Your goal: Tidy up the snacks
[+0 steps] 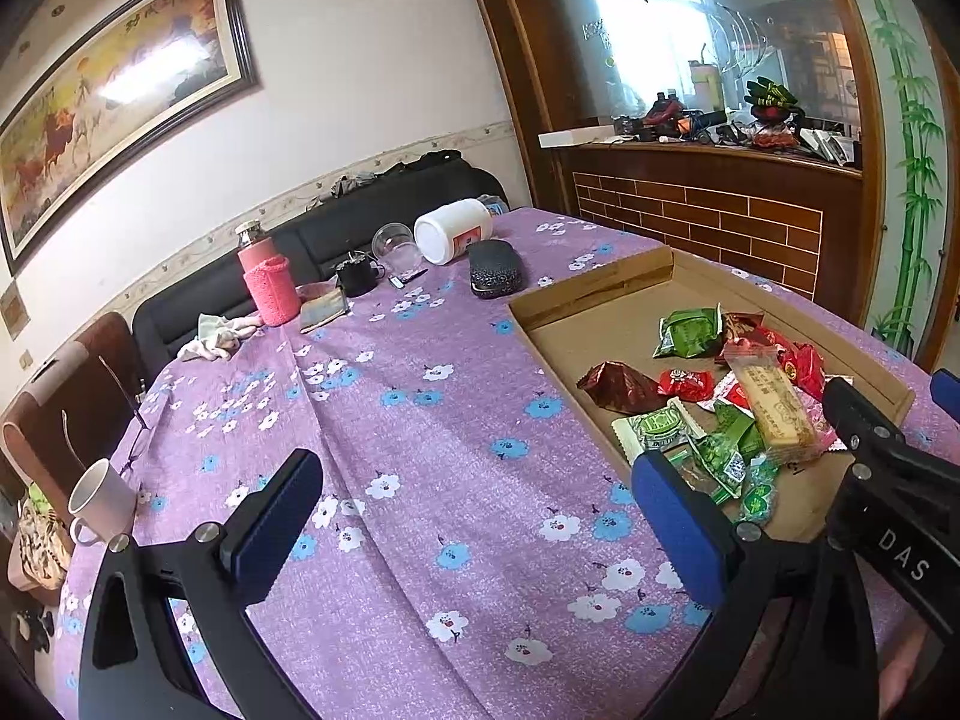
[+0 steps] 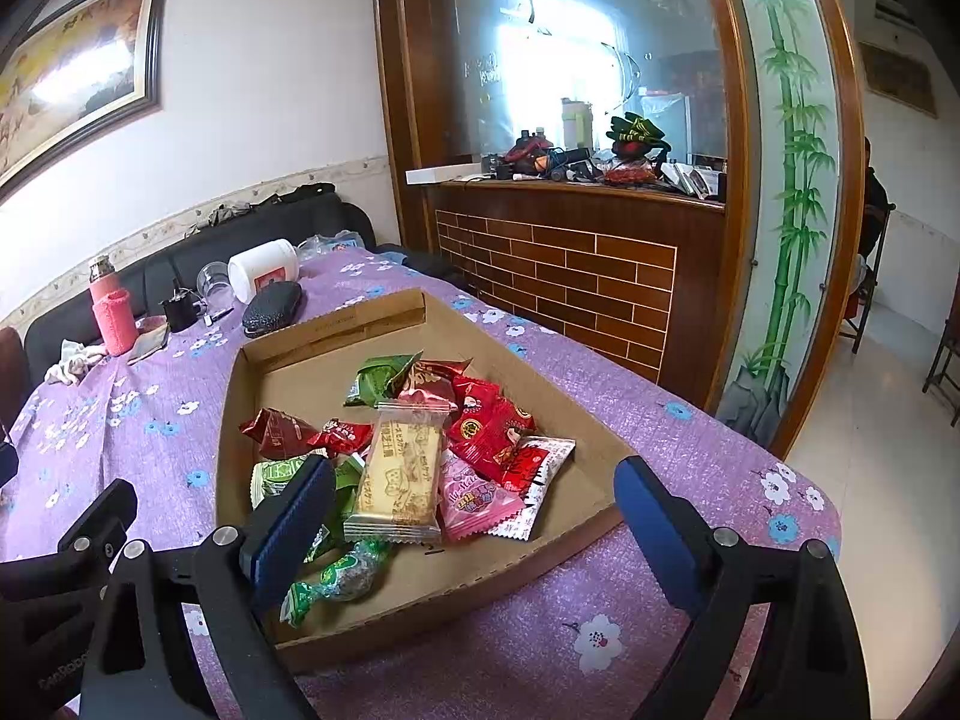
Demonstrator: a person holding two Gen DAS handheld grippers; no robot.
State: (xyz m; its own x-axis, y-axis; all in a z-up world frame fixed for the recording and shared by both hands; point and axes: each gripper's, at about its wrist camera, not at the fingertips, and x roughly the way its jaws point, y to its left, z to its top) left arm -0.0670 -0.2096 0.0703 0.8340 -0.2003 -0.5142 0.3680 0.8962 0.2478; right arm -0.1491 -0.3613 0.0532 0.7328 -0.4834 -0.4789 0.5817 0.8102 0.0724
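Hovering wide open over the purple flowered desk (image 1: 420, 420), left gripper (image 1: 480, 516) at the bottom of the left wrist view, nothing between its blue pads. Same deal for the right gripper (image 2: 474, 516), low in the right wrist view, spread apart and empty, framing the near end of the cardboard tray (image 2: 384, 315). Snacks (image 2: 420, 438) piled loose inside that tray, center of frame: a long biscuit pack (image 2: 399, 480) on top, red packets (image 2: 492, 426) to its right, green packets (image 2: 384, 381) behind, a pink one (image 2: 474, 501) at the front. Further back, upper left: pink bottle (image 1: 267, 282), tipped white jar (image 1: 453, 228), dark case (image 1: 495, 269). White mug (image 1: 99, 501) at the left edge.
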